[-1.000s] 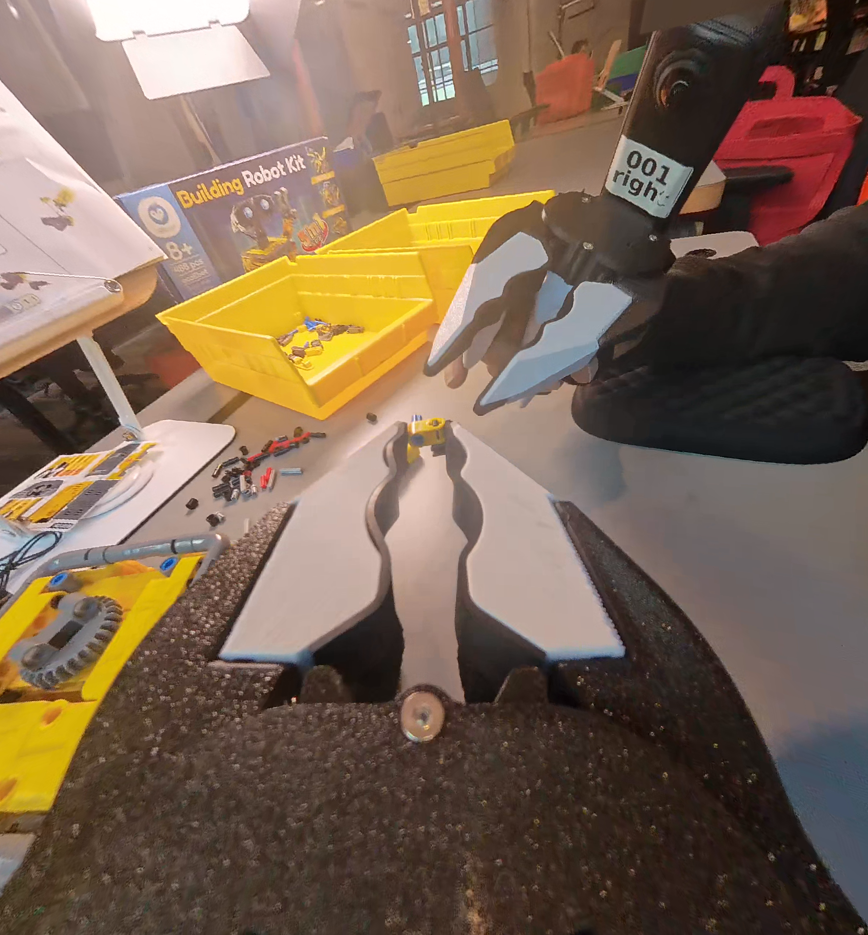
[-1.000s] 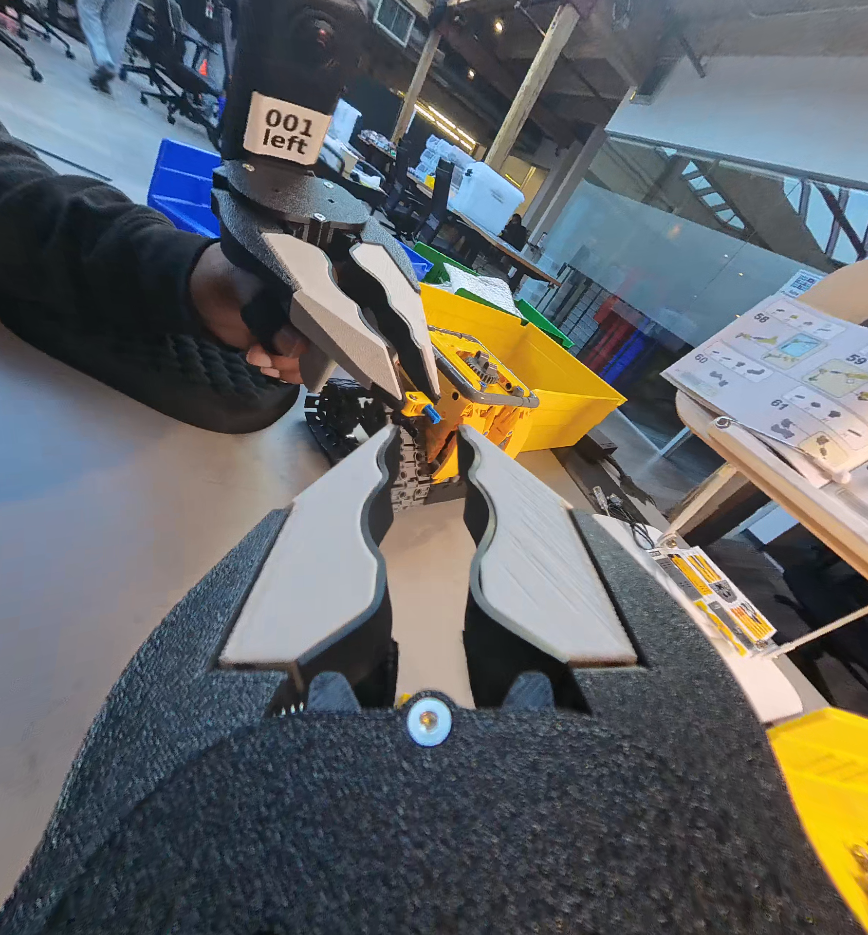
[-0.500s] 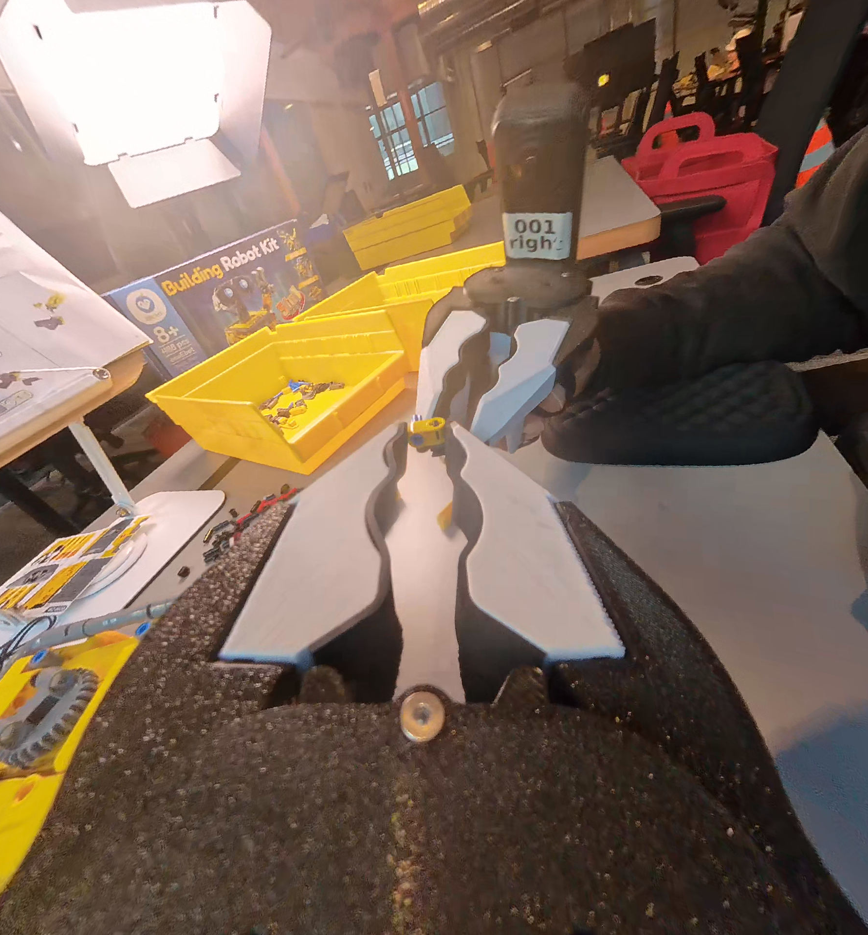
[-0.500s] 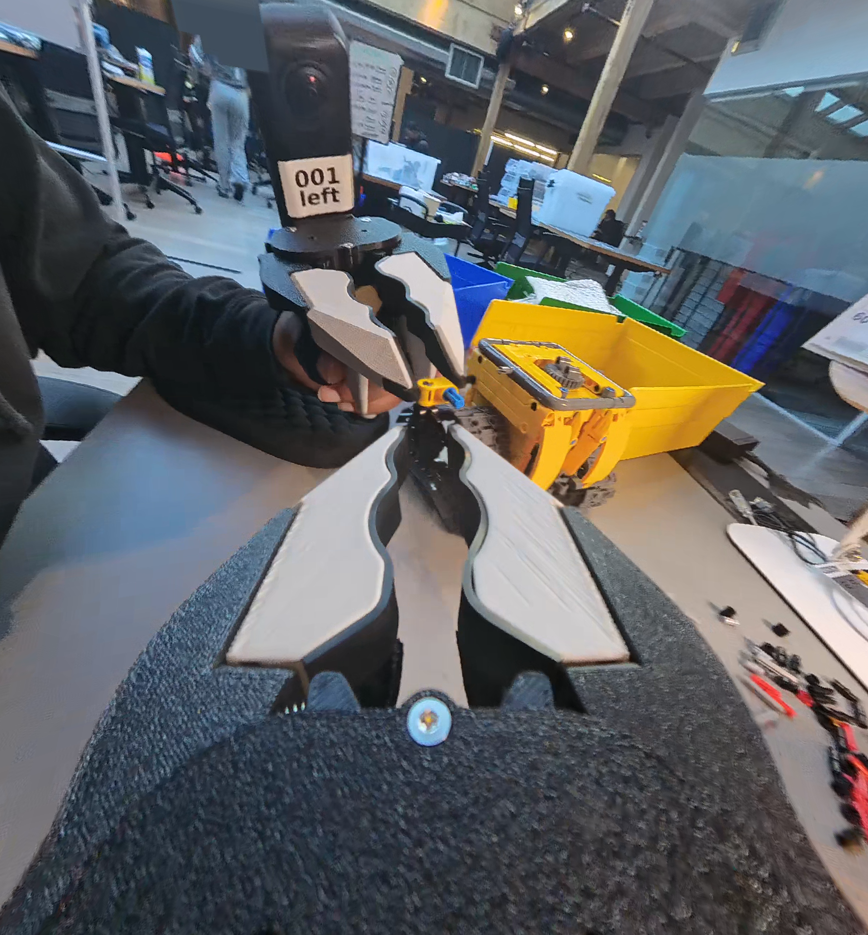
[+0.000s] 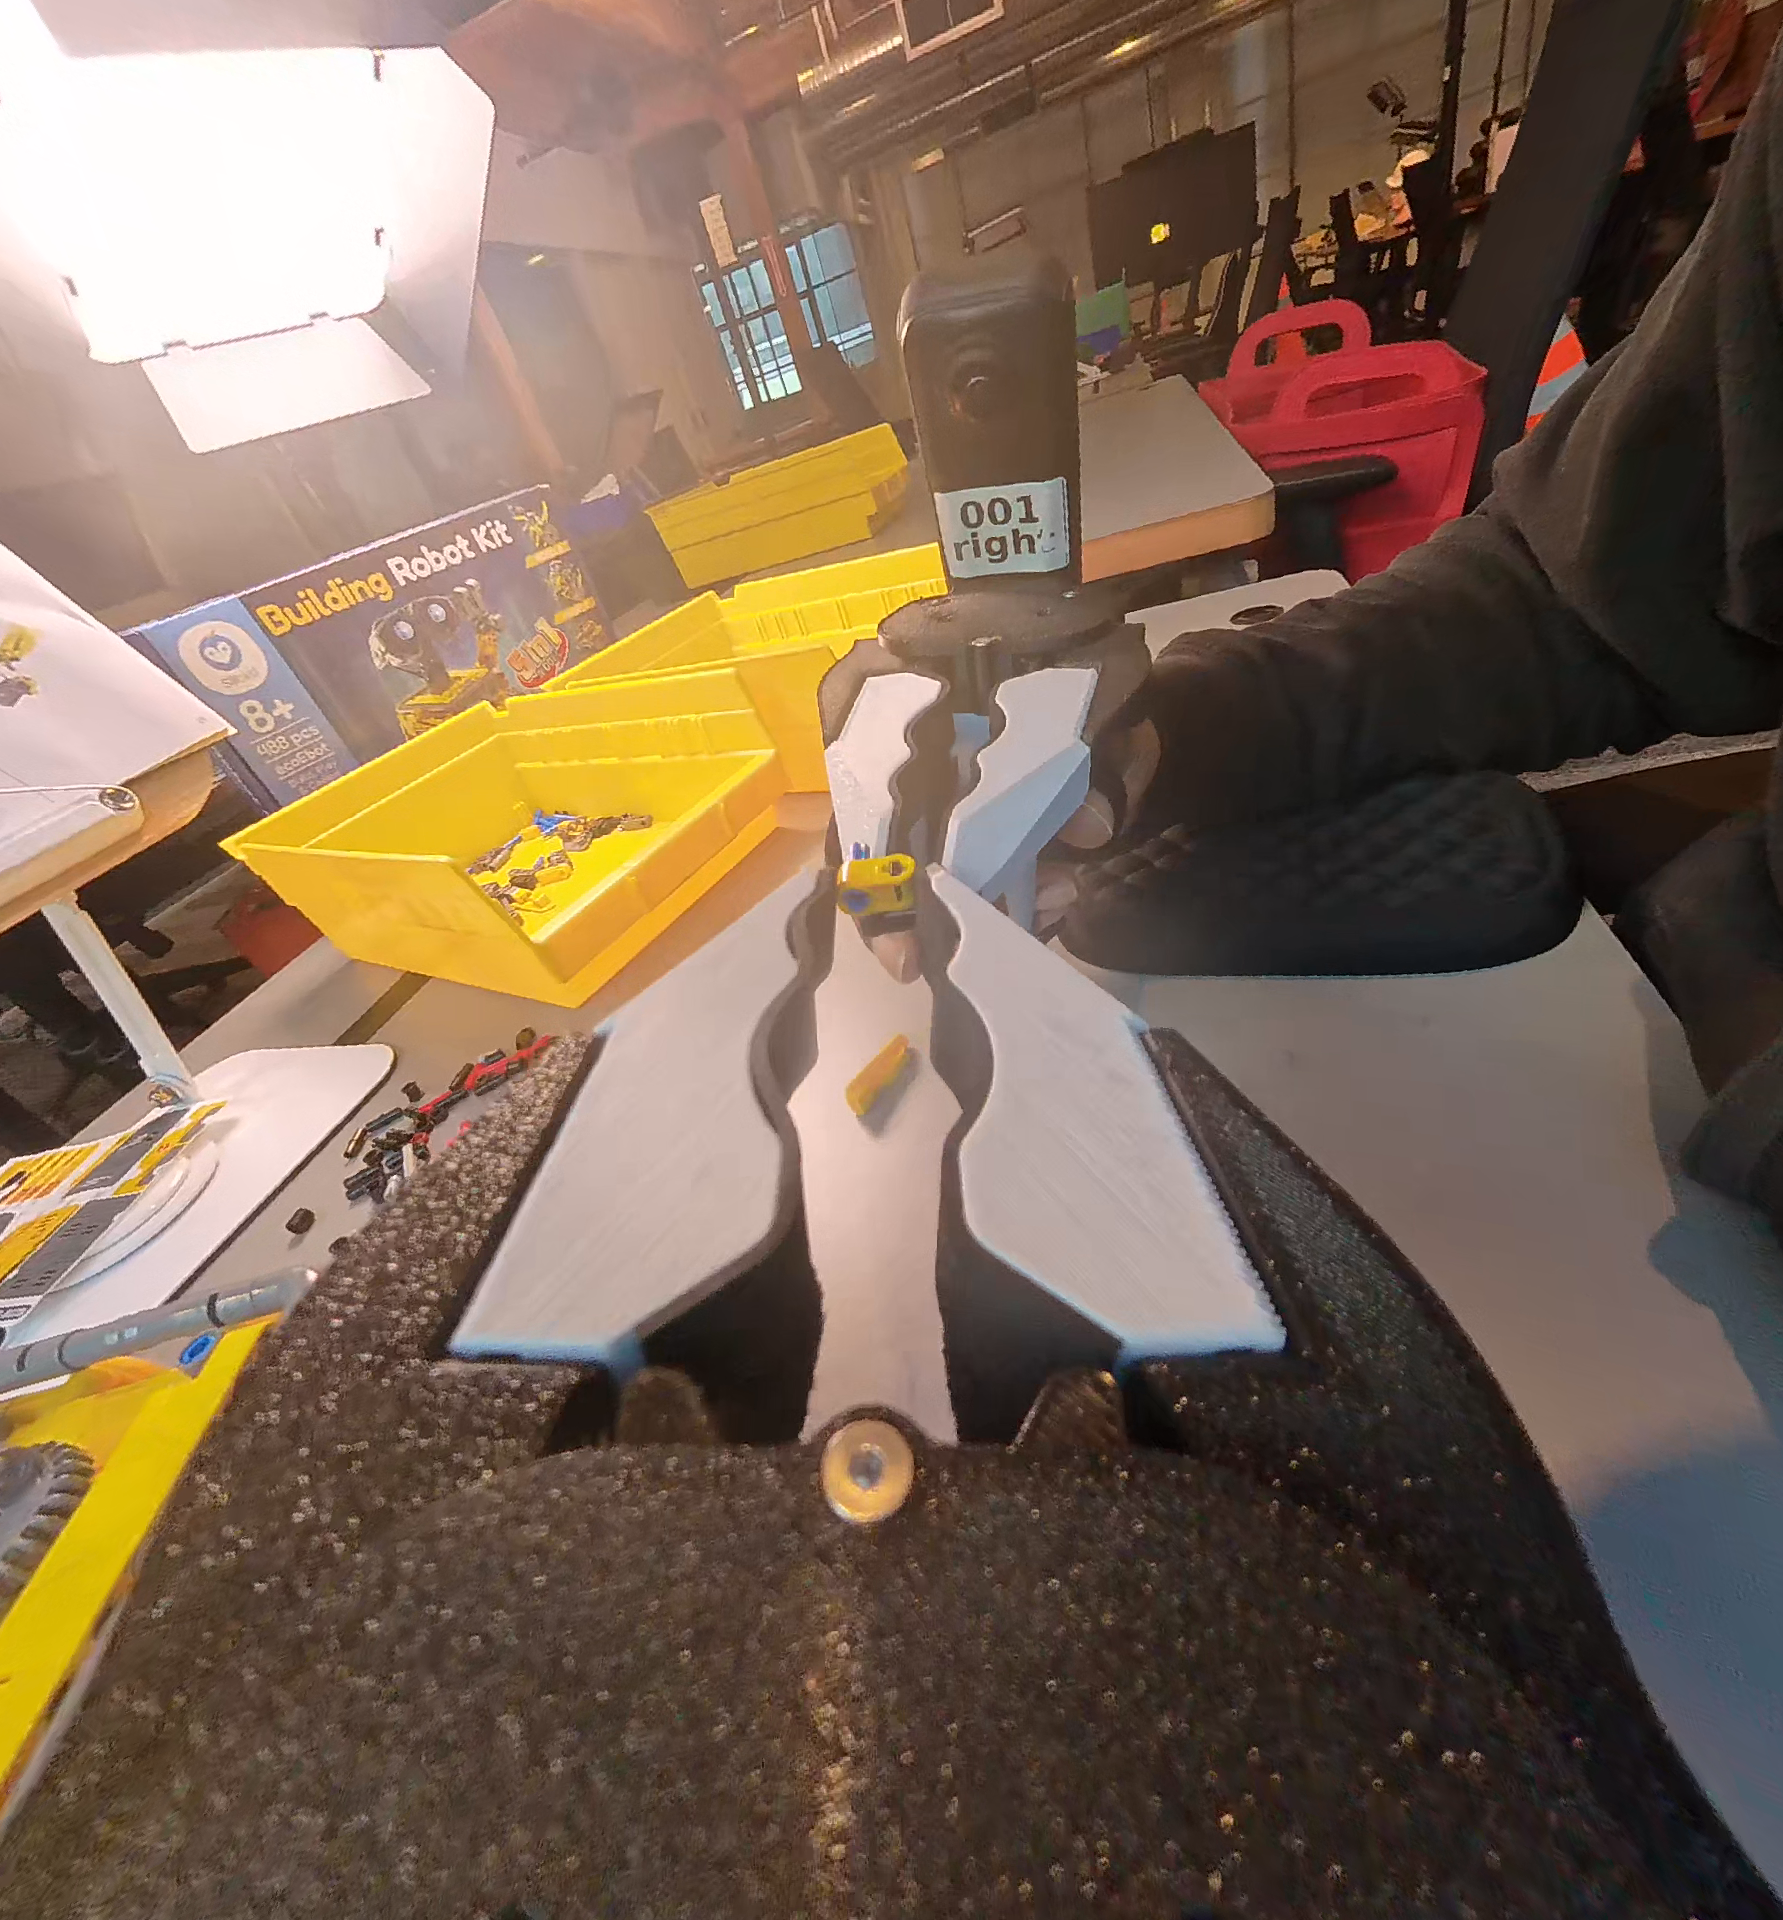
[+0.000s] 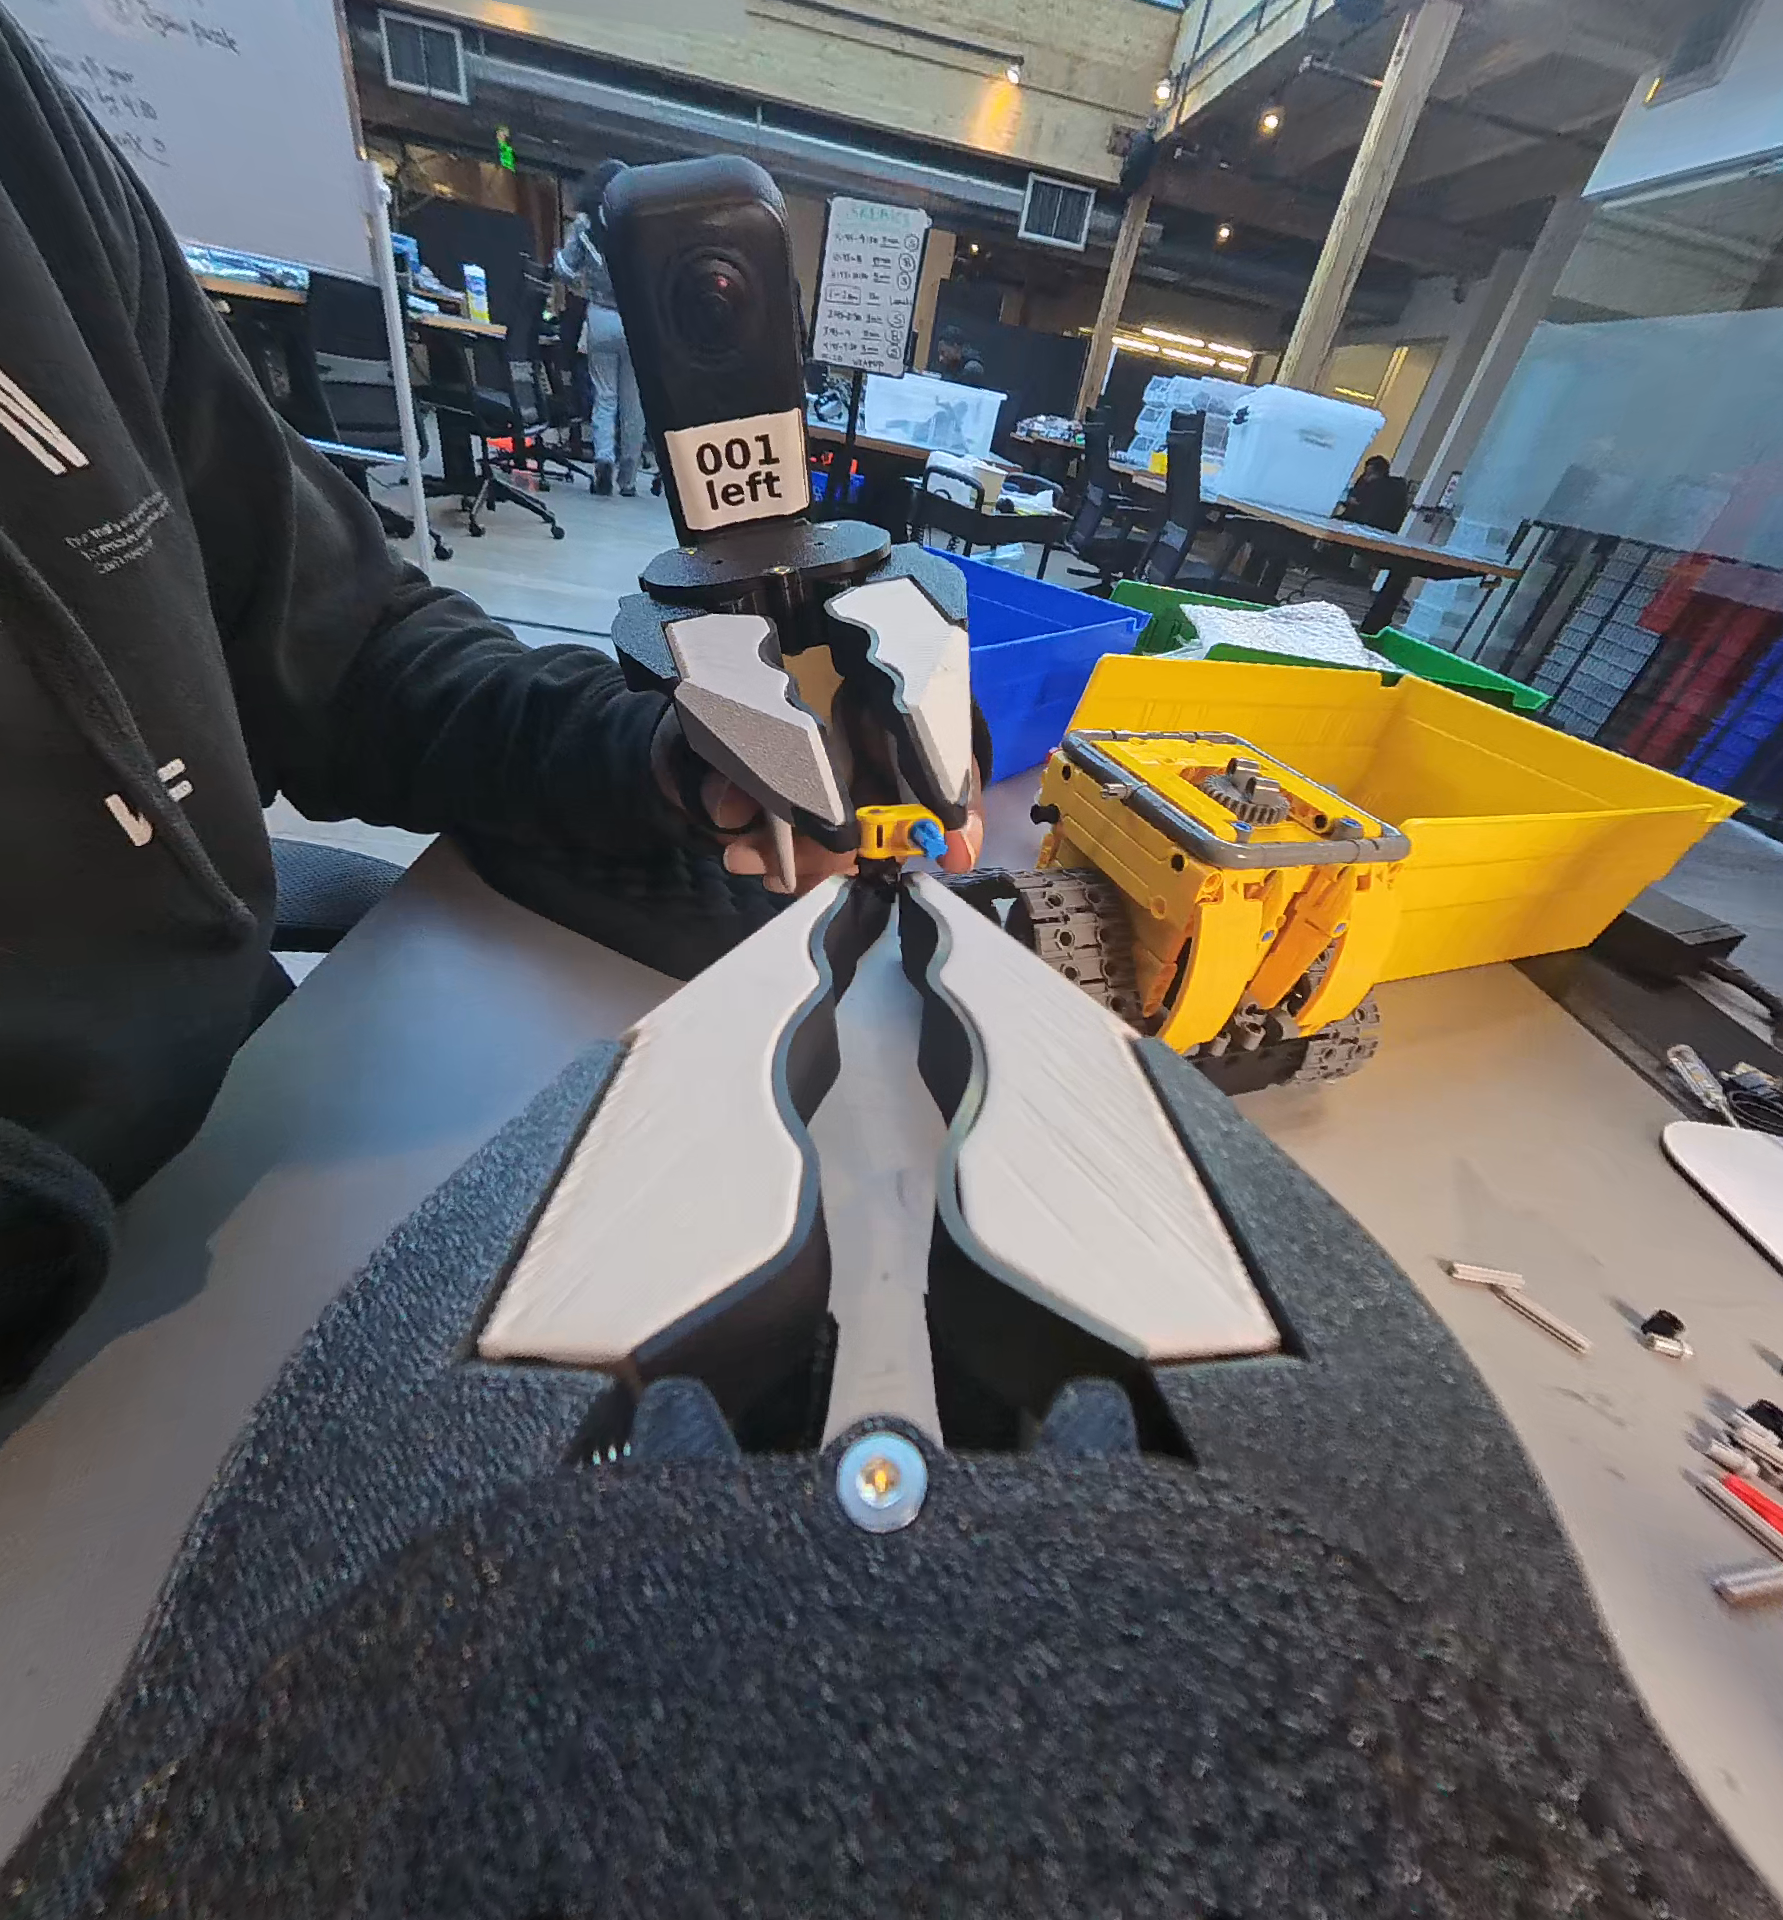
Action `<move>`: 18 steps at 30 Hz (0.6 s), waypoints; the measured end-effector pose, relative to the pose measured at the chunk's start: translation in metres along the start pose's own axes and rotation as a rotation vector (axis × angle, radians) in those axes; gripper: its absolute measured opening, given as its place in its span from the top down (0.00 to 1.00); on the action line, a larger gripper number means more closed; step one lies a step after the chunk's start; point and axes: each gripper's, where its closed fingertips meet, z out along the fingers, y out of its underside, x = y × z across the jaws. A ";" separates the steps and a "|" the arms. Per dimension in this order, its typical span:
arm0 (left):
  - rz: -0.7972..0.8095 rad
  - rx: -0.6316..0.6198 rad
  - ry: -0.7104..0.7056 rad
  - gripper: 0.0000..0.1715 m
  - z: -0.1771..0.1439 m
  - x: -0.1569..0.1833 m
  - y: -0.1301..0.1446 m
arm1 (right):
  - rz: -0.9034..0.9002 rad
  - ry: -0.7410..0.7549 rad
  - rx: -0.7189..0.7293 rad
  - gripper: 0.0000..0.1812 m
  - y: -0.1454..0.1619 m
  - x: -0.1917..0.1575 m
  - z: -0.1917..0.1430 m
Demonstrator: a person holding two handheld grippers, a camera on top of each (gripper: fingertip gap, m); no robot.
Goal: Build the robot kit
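Pinching a small yellow connector [image 5: 871, 881] at the very tips of its fingers, the left gripper [image 5: 876, 899] holds the piece clear above the grey counter [image 5: 1386, 1143], a blue pin [image 6: 926, 835] jutting from the connector's side. The right gripper [image 6: 879, 889] faces it tip to tip, its fingers drawn to a slim gap just beside the connector. Something dark sits in that gap, but from here I cannot tell whether it is gripped.

With so little of the connector caught between the left fingers, a firm, level squeeze looks like what keeps it from twisting, and any contact from the opposite tips would best be gentle and square.

A loose yellow peg [image 5: 879, 1072] lies on the counter under the left gripper. A yellow tracked model [image 6: 1219, 883] stands nearby, with a yellow bin [image 5: 399, 883] of parts and scattered small pieces [image 5: 430, 1101] farther off.
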 end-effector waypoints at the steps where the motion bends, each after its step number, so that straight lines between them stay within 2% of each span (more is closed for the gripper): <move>1: -0.008 0.001 0.001 0.92 0.000 0.000 0.000 | 0.001 0.001 0.004 0.96 -0.001 0.000 0.000; 5: -0.060 0.005 0.012 0.88 0.000 -0.002 0.001 | 0.000 -0.001 0.007 0.96 -0.001 0.000 -0.001; 8: -0.088 -0.001 0.040 0.92 0.000 0.000 0.003 | -0.006 0.001 0.004 0.96 -0.001 0.000 -0.001; 18: -0.116 -0.029 0.049 0.92 0.000 -0.001 0.006 | -0.010 0.016 -0.019 0.96 0.002 0.002 -0.001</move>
